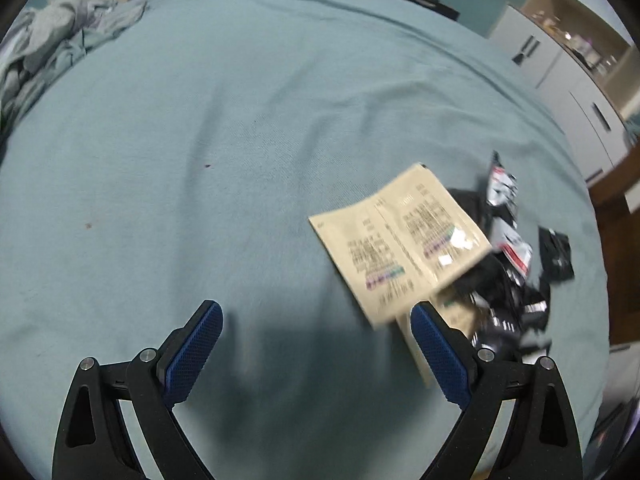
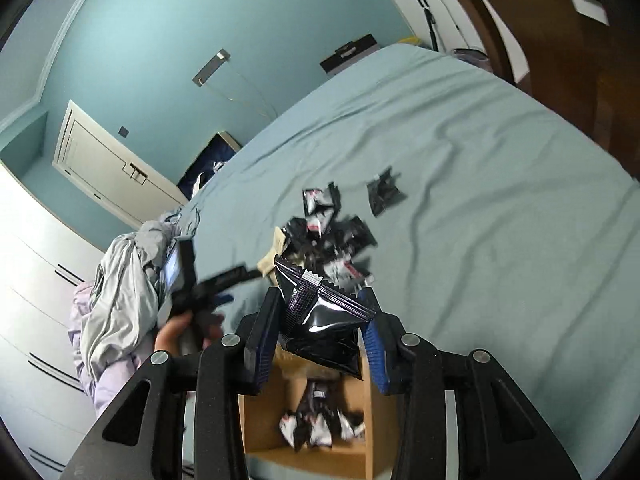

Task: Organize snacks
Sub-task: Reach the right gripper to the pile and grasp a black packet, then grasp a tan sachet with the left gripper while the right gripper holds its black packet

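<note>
In the left wrist view, my left gripper (image 1: 316, 320) is open and empty, low over the teal bed sheet (image 1: 240, 120). A beige snack packet (image 1: 400, 240) lies just ahead to the right, over a pile of black snack packets (image 1: 512, 280). In the right wrist view, my right gripper (image 2: 320, 304) holds a black snack packet (image 2: 324, 320) between its blue pads, above a wooden box (image 2: 376, 412) that holds several black and white packets (image 2: 320, 424). The pile of black packets (image 2: 332, 236) lies beyond on the bed. The left gripper (image 2: 208, 284) shows at left, in a hand.
Crumpled grey bedding (image 2: 120, 300) lies at the bed's side, also in the left wrist view (image 1: 52, 40). White cabinets (image 1: 560, 72) stand beyond the bed. One black packet (image 2: 384, 192) lies apart from the pile. A white wardrobe (image 2: 32, 300) stands at left.
</note>
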Demonstrator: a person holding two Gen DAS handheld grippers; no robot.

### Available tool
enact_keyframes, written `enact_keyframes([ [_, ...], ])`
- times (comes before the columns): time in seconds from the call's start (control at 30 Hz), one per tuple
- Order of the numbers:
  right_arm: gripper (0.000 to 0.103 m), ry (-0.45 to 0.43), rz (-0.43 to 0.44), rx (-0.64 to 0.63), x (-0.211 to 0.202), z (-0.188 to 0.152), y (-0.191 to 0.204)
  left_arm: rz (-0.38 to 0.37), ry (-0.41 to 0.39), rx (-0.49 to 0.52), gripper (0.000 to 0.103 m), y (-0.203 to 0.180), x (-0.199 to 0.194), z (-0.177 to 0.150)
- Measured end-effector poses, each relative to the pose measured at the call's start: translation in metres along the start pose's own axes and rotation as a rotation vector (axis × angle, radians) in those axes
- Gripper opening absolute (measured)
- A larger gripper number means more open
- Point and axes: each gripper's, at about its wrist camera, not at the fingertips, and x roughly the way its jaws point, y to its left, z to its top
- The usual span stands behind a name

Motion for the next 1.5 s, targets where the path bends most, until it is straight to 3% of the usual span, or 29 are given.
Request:
enact_keyframes([
  [0.1,0.037,0.045,-0.016,0.026,0.009,-0.013,-0.012,-0.046,0.027,-0.051,0.086,0.002,0.014,0.009],
  [0.2,0.037,0.080,-0.031,0.047,0.027,-0.009,-0.017,-0.015,0.006,-0.065,0.059,-0.001,0.016,0.016],
  [0.27,0.037,0.071,-0.016,0.049,0.030,-0.004,-0.015,-0.020,-0.004,-0.065,0.014,-0.003,0.014,0.018],
  [0.33,0.037,0.044,-0.012,0.019,0.030,-0.004,-0.012,-0.064,0.013,-0.087,0.002,-0.002,0.013,0.019],
  [0.5,0.037,0.047,-0.019,0.029,0.045,-0.005,-0.005,-0.116,-0.028,-0.092,0.000,-0.003,-0.008,0.012],
  [0.63,0.037,0.052,-0.027,0.048,0.044,-0.008,-0.005,-0.055,-0.081,-0.084,0.002,-0.006,-0.026,0.009],
  [0.7,0.037,0.055,-0.024,0.044,0.038,-0.011,-0.002,0.001,-0.113,-0.054,0.025,-0.012,-0.032,0.007],
  [0.73,0.037,0.050,-0.029,0.037,0.035,-0.012,0.000,0.009,-0.112,-0.032,0.060,-0.015,-0.033,0.005],
  [0.77,0.037,0.049,-0.040,0.023,0.035,-0.013,0.002,0.005,-0.113,-0.005,0.084,-0.020,-0.032,0.004],
  [0.8,0.037,0.050,-0.050,0.008,0.035,-0.014,0.005,0.003,-0.125,0.023,0.087,-0.025,-0.032,0.003],
  [0.9,0.037,0.065,-0.044,-0.005,0.042,-0.012,0.008,0.084,-0.118,0.143,0.087,-0.045,-0.018,-0.002],
  [0.93,0.037,0.069,-0.042,-0.003,0.043,-0.011,0.008,0.120,-0.098,0.192,0.083,-0.051,-0.009,-0.003],
  [1.0,0.037,0.082,-0.038,0.004,0.047,-0.009,0.006,0.204,-0.035,0.288,0.065,-0.061,0.013,-0.008],
  [1.03,0.037,0.088,-0.038,0.006,0.049,-0.008,0.005,0.218,-0.030,0.309,0.063,-0.063,0.020,-0.009],
  [1.1,0.037,0.105,-0.041,0.017,0.054,-0.007,0.003,0.221,-0.104,0.304,0.063,-0.066,0.016,-0.005],
  [1.23,0.038,0.144,-0.028,0.051,0.065,-0.003,-0.002,0.198,-0.109,0.282,0.060,-0.066,0.024,0.011],
  [1.27,0.038,0.150,-0.028,0.054,0.068,-0.002,-0.003,0.173,-0.102,0.266,0.048,-0.063,0.026,0.014],
  [1.3,0.038,0.153,-0.030,0.053,0.069,-0.001,-0.003,0.149,-0.109,0.249,0.043,-0.061,0.026,0.015],
  [1.37,0.038,0.154,-0.034,0.049,0.071,0.001,-0.003,0.153,-0.129,0.232,0.015,-0.056,0.022,0.017],
  [1.5,0.038,0.141,-0.037,0.040,0.068,0.002,-0.001,0.111,-0.137,0.196,0.005,-0.045,0.007,0.011],
])
